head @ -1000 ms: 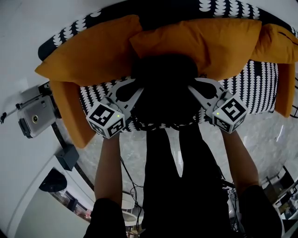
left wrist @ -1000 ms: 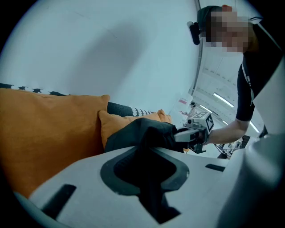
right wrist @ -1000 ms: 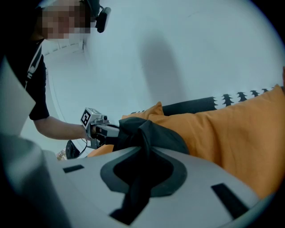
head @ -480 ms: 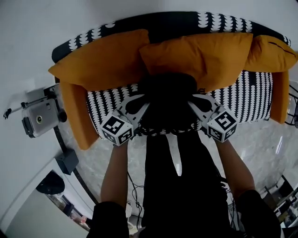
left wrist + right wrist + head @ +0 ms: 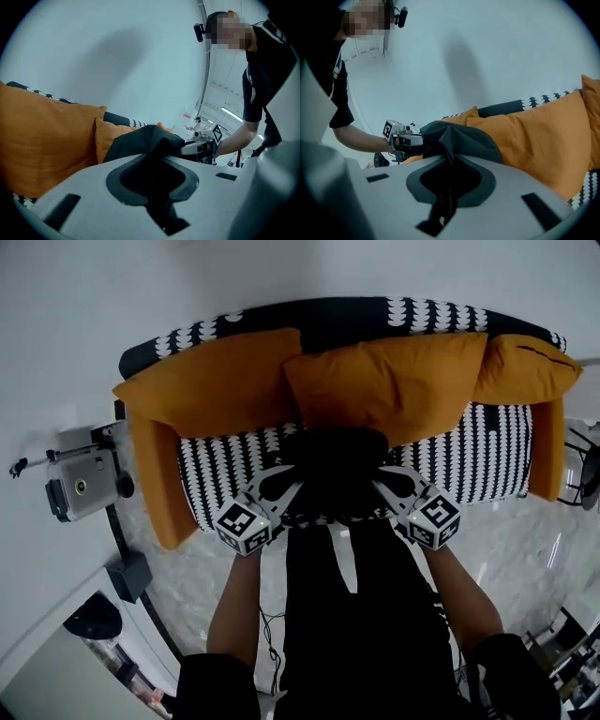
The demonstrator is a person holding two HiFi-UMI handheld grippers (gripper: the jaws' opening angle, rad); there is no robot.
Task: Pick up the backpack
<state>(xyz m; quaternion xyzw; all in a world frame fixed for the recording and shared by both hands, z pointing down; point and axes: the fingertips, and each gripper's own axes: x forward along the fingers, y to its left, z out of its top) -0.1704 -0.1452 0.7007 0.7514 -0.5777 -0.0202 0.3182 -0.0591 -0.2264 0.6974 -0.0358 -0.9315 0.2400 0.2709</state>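
A: Since a second ago the backpack point(image 5: 336, 474) is being drawn back from the sofa point(image 5: 487, 456) toward the person, and the whole sofa is being seen smaller and farther off in the head view.

B: And how is it being held?

A: From both sides. The left gripper point(image 5: 281, 486) is being kept clenched on a fold of the black cloth, which is being pinched right through the throat of the jaws in its own view. The right gripper point(image 5: 392, 486) is being kept clamped on the other side. Its jaws have just been closing, with cloth between them.

B: Where is the backpack being kept just now?

A: Between the two grippers, in front of the middle orange cushion point(image 5: 394, 381) and over the front edge of the patterned seat.

B: So how much is being counted as done?

A: The grasp is being judged complete, and the lift well under way. Whether the underside is being held clear of the seat cannot be told — it is being hidden by the bag itself.

B: What is left?

A: Probably only the last of the raising — the bag being brought fully off the sofa and held steady.
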